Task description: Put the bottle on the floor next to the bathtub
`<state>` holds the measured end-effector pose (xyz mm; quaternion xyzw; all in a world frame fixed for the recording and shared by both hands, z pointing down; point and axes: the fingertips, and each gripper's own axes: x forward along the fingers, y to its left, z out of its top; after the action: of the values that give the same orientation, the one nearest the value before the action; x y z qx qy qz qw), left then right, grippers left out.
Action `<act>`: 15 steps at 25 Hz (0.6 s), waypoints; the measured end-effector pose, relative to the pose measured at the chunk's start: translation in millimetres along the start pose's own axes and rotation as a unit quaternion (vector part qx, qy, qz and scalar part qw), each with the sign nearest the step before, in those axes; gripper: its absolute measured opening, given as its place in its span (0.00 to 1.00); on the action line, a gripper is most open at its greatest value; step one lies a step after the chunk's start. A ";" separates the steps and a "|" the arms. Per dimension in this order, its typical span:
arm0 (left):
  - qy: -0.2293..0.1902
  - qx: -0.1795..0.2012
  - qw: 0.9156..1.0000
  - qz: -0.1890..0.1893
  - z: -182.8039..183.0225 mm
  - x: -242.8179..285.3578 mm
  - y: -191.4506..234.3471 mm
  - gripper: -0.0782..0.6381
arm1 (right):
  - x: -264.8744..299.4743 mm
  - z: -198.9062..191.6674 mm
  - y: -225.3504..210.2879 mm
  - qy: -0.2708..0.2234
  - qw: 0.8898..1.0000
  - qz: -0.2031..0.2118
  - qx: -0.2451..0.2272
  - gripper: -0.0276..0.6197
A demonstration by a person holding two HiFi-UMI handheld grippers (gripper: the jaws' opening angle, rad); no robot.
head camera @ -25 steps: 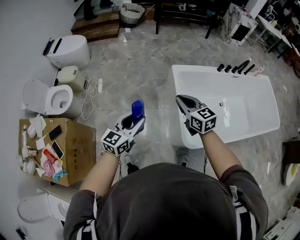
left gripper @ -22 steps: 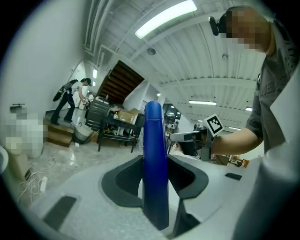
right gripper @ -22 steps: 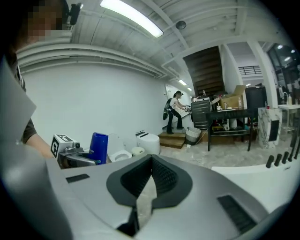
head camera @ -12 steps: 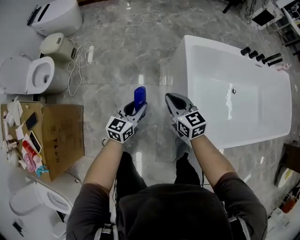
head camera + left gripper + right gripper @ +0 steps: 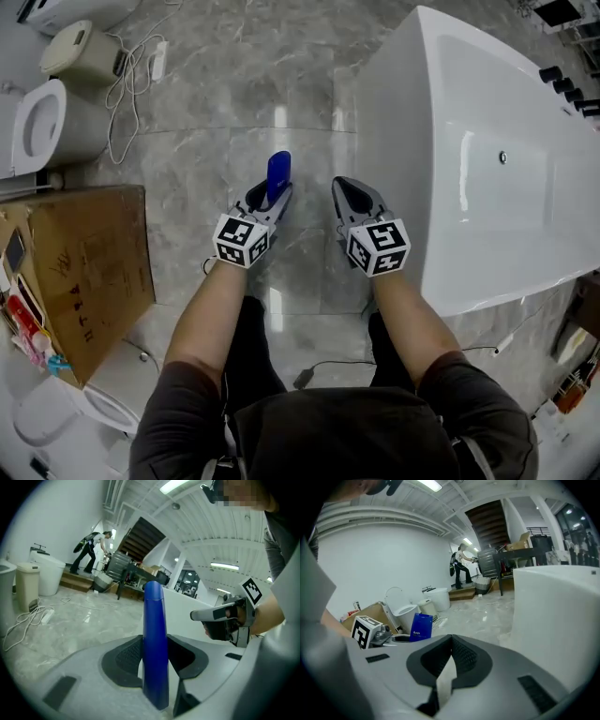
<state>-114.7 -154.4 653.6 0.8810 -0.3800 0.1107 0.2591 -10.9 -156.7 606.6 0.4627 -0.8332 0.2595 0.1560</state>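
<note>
My left gripper (image 5: pixel 270 192) is shut on a flat blue bottle (image 5: pixel 277 175), which sticks out past the jaws above the grey marble floor (image 5: pixel 197 159). In the left gripper view the blue bottle (image 5: pixel 154 644) stands upright, pinched between the dark pads (image 5: pixel 127 657). My right gripper (image 5: pixel 349 194) hovers beside it, shut with nothing between its jaws, close to the outer wall of the white bathtub (image 5: pixel 403 187). In the right gripper view the bottle (image 5: pixel 421 627) shows at the left and the bathtub (image 5: pixel 562 616) fills the right side.
A cardboard box (image 5: pixel 75 262) with small items stands at the left. A white toilet (image 5: pixel 42 122), a small bin (image 5: pixel 82 58) and a loose cable (image 5: pixel 127 89) lie at the far left. Black taps (image 5: pixel 567 84) sit on the tub's far rim.
The view has shifted forward and down: the bathtub now sits closer at the right and the box closer at the left. Both grippers keep their places side by side, the bottle still held.
</note>
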 end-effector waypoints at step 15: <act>0.066 0.025 0.998 0.005 -206.3 102.4 69.2 0.31 | 111.9 -208.2 -78.9 0.054 0.997 -0.047 0.031 0.03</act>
<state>-94.3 -145.4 893.1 0.8762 -0.3632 0.1791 0.2612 2.0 -148.2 855.3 0.4915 -0.7922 0.3024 0.1984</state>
